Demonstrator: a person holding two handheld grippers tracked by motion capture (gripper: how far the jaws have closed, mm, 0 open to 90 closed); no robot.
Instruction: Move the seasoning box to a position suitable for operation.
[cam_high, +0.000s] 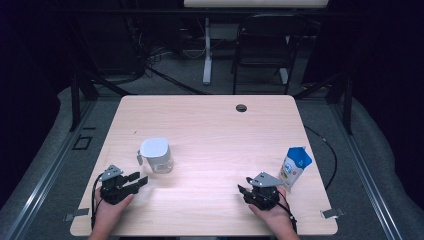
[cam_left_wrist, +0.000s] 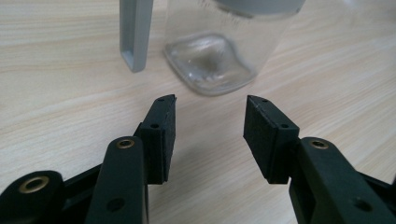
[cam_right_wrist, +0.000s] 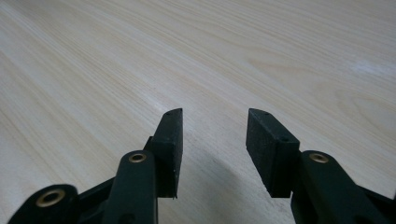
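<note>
Bare table (cam_high: 210, 120) lies between the jug (cam_high: 157, 155) and carton (cam_high: 295, 166); the jug blocks the left claw (cam_high: 136, 181).

- Clear jug (cam_high: 157, 156): see-through body with a rounded-square base, pale grey lid on top, slim grey handle (cam_left_wrist: 135, 32) on its left side. Stands upright on the table's left half, towards the near edge. Nothing can be seen inside it through the clear wall in the left gripper view.
- Carton (cam_high: 294, 168): small blue-and-white pack with a gabled blue top, printed front. Stands upright, leaning slightly, close to the table's right edge on the near side, well apart from the jug.
</note>
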